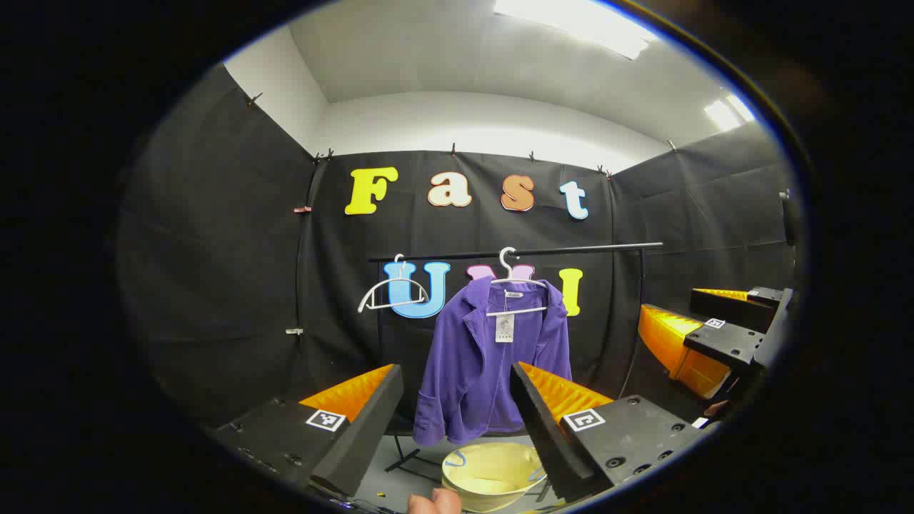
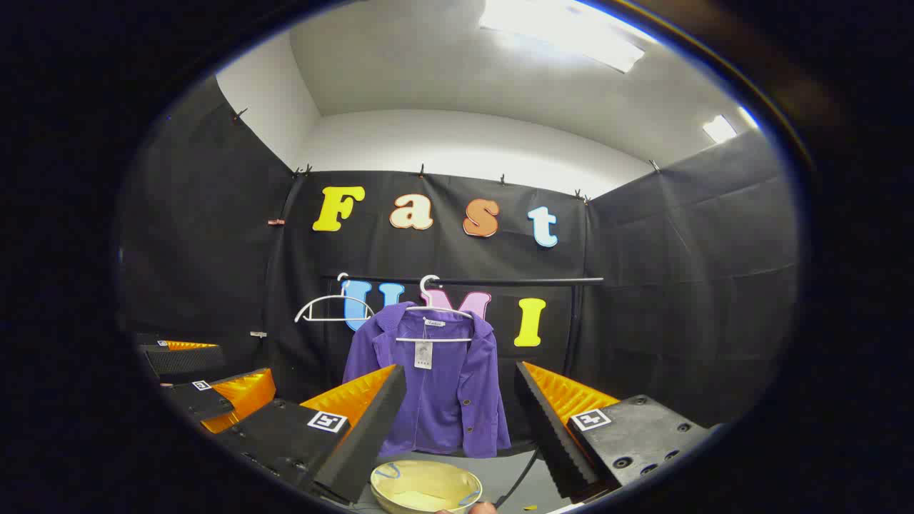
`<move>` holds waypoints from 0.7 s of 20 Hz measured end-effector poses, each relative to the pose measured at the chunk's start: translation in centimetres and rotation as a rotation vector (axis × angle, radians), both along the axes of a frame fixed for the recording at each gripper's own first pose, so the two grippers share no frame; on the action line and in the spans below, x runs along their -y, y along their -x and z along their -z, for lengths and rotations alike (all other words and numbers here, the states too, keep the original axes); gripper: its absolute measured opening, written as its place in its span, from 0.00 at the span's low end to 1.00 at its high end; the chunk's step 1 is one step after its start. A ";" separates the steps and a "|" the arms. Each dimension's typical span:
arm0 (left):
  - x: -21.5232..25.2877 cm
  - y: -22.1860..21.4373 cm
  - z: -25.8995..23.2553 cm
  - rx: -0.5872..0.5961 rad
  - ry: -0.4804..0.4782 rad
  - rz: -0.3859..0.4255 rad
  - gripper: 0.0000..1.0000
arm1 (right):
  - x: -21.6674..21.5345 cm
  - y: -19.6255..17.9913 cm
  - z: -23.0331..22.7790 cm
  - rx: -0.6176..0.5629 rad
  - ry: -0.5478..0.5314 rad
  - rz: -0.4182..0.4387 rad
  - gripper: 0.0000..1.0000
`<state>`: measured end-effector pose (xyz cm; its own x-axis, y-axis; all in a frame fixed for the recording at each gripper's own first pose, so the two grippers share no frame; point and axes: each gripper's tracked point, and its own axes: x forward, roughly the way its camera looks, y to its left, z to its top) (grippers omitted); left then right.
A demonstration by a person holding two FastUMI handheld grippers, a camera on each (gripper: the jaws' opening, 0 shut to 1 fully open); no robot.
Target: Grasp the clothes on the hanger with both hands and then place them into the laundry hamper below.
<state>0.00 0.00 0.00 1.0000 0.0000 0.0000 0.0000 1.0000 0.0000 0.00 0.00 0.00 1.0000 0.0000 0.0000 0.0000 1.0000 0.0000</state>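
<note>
Hanging from the rail point(image 1: 514, 252), one purple jacket point(image 1: 475, 371) is seen on a white hanger point(image 1: 515, 289); its lower hem is partly hidden behind the left gripper point(image 1: 457, 410). Two hangers are counted on the rail, the second point(image 1: 393, 293) bare, beside the jacket. One pale yellow hamper point(image 1: 493, 475) is placed below the jacket, its near rim cut off. Both the left gripper and the right gripper point(image 2: 460, 414) are held released, well short of the jacket, nothing being grasped. A fingertip point(image 1: 434, 503) is barely made out at the edge.

A purple jacket point(image 1: 493, 357) hangs on a white hanger point(image 1: 515, 289) above a pale yellow hamper point(image 1: 493, 475).
</note>
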 end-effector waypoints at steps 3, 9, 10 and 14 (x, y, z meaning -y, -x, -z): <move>0.0 0.1 -0.1 -0.004 -0.001 0.003 0.95 | 0.0 0.0 -0.2 0.001 0.001 -0.001 0.98; -0.1 0.3 -0.3 -0.003 -0.007 0.008 0.95 | -0.2 0.0 -0.1 -0.002 -0.004 0.001 0.97; -0.2 0.3 -0.4 -0.001 -0.009 0.010 0.95 | -0.1 -0.1 -0.2 -0.001 -0.002 0.003 0.97; -0.2 0.3 -0.8 0.012 -0.022 0.019 0.95 | 0.0 -0.1 -0.5 0.007 0.005 0.009 0.97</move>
<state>-0.25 0.16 0.80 0.9997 -0.0193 0.0123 0.0190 0.9996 0.0220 0.08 0.04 0.46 0.9999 -0.0087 0.0071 0.0087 1.0000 -0.0045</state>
